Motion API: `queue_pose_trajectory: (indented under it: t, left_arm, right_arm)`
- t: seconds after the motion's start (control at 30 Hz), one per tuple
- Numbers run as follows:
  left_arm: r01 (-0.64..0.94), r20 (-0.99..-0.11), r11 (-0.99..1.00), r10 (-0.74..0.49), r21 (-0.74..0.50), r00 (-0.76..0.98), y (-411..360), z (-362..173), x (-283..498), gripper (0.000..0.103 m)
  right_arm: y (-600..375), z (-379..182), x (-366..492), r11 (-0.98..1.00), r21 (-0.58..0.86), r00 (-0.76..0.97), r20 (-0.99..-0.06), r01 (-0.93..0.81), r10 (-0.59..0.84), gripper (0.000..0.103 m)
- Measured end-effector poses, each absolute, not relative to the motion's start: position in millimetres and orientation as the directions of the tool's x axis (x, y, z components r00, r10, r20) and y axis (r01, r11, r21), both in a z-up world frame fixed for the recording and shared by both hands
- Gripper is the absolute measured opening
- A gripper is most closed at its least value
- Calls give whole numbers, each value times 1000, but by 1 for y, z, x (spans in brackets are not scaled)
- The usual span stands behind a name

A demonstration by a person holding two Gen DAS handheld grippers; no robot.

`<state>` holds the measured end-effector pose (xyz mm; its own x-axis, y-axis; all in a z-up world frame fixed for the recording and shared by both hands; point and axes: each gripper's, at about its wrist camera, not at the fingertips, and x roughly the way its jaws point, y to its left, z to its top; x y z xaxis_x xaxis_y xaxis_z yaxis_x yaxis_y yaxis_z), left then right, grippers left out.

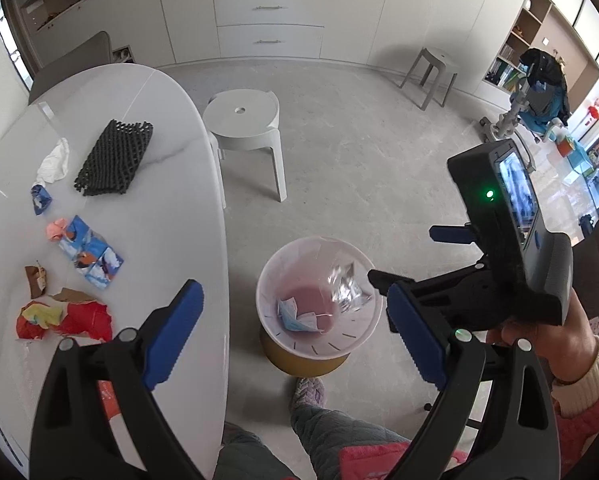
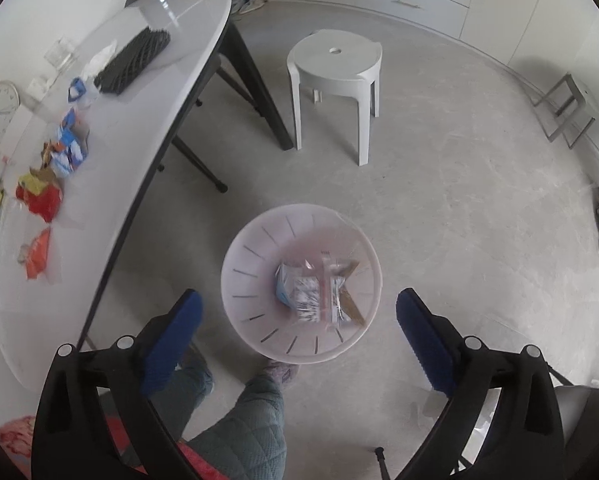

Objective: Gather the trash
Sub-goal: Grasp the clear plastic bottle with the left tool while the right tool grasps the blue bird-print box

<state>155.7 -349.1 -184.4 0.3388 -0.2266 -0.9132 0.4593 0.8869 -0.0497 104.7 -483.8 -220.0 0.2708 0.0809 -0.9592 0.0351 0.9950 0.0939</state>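
A white trash bin (image 1: 319,345) with a yellow base stands on the floor beside the table; it also shows in the right wrist view (image 2: 251,280). A face mask (image 1: 297,314) lies in it, and a silvery wrapper (image 1: 345,288) is falling into it, blurred (image 2: 319,296). My right gripper (image 2: 297,334) is open and empty just above the bin. My left gripper (image 1: 295,334) is open and empty over the table edge and bin. On the white table (image 1: 171,200) lie a red wrapper (image 1: 65,318), a blue carton (image 1: 93,256), brown scraps (image 1: 35,280), a pink scrap (image 1: 57,229) and white tissue (image 1: 55,162).
A black mesh mat (image 1: 115,158) lies on the table's far part. A white stool (image 1: 245,128) stands on the floor past the bin, a grey stool (image 1: 433,76) farther right. The person's leg and slipper (image 1: 309,394) are just below the bin.
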Motion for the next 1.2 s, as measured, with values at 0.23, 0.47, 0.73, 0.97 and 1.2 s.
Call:
queue_pose_trajectory:
  t: [0.23,0.47,0.73,0.97,1.2]
  left_arm:
    - [392,-900,919,-210,-49,381,-320,-171,142,89]
    - [242,-884,970,-119,-7,451,-254,-152,135,95]
    - [22,-850,997,53,76,525,-136,-132,137,95]
    - [-68,-870,991,130,111,476,-51,-163,152,95]
    - [-62,-910,995,95,77,403,-9,-212,168,95]
  right_arm:
    - [-470,-176,107,998,63,347,-936,2,58,100]
    - [-426,-126,119,991,106,443,-887,-84,133,101]
    - [-349,-100,139,963,136,467,-853,-233,234,101]
    - [-286,-96,162,933,119,440,-856,-341,270,101]
    - [-241,-112,192,918,115,398,-876,-379,274,101]
